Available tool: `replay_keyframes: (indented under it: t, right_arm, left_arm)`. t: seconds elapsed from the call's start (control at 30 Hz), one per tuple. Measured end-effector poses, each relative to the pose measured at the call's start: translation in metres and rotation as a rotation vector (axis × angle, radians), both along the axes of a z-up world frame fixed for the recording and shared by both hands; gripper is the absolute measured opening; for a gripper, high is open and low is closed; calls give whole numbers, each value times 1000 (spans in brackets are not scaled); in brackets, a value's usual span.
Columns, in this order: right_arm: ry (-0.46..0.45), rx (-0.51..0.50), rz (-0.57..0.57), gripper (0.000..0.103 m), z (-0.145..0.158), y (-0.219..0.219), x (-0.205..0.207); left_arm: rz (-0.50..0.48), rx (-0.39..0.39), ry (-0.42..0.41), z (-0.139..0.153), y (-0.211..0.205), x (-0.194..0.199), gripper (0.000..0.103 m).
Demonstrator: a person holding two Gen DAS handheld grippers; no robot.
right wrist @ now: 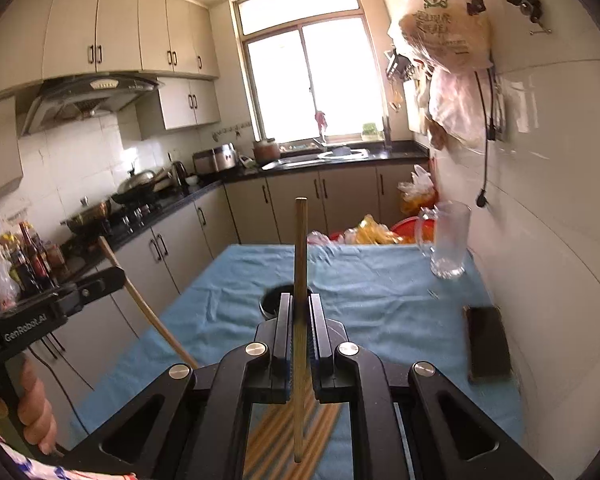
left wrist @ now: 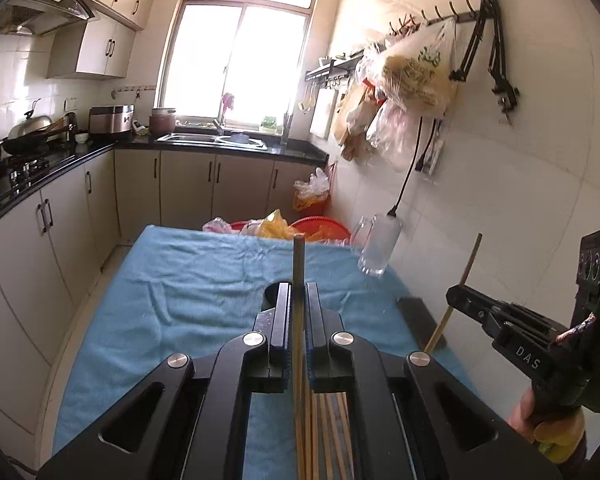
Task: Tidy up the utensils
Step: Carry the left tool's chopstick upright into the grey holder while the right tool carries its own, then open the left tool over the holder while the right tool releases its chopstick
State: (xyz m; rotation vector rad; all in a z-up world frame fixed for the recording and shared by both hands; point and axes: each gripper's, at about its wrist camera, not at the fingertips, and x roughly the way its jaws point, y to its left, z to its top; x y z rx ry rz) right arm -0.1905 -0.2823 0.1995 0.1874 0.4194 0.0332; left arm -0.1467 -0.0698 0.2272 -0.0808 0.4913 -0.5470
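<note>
Blue-clothed bench [left wrist: 188, 272] below; round black holder [right wrist: 274, 300] just ahead of right gripper [right wrist: 300, 316]. Both clamped on one upright chopstick [left wrist: 299, 264] each, left gripper [left wrist: 298, 304] too. Loose pile [left wrist: 324, 420] underneath. Risk: thin stick pivoting, missing holder.

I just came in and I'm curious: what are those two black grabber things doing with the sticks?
A person holds a grabber in each hand. The left gripper pinches one chopstick upright, and the right gripper pinches another chopstick. More chopsticks lie on the blue cloth below. A glass mug and a dark round holder wait farther along the table.
</note>
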Motion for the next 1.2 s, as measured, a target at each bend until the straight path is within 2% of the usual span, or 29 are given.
replay_keyframes:
  t: [0.13, 0.27, 0.37, 0.47, 0.63, 0.8, 0.83, 0.93, 1.13, 1.17, 1.2]
  right_arm:
    - [-52, 3, -3, 7, 20, -1, 28]
    - [-103, 50, -12, 7, 38, -5, 65]
    - [-124, 67, -32, 7, 44, -4, 101]
    - [-123, 60, -44, 7, 43, -5, 117]
    - [-95, 46, -69, 7, 26, -6, 152]
    - [-2, 50, -78, 7, -8, -14, 181]
    - [38, 59, -72, 7, -23, -17, 190]
    - [73, 62, -67, 8, -35, -19, 197]
    - [123, 60, -64, 9, -52, -22, 207]
    - [123, 56, -63, 15, -52, -22, 208]
    - [120, 53, -61, 28, -51, -21, 207]
  left_arm:
    - [-9, -19, -9, 22, -7, 29, 5]
    - [3, -39, -26, 42, -14, 62, 5]
    - [20, -38, -47, 50, -25, 83, 5]
    - [22, -47, -22, 50, -37, 113, 5]
    - [29, -23, 13, 34, -58, 151, 5]
    - [25, 29, 76, 5, -74, 174, 5]
    - [23, 35, 89, -1, -75, 176, 5]
    - [16, 56, 122, -17, -78, 181, 5]
    - [39, 75, 106, -20, -74, 177, 7]
    - [41, 74, 104, -18, -73, 176, 10]
    - [47, 73, 101, -17, -72, 174, 13]
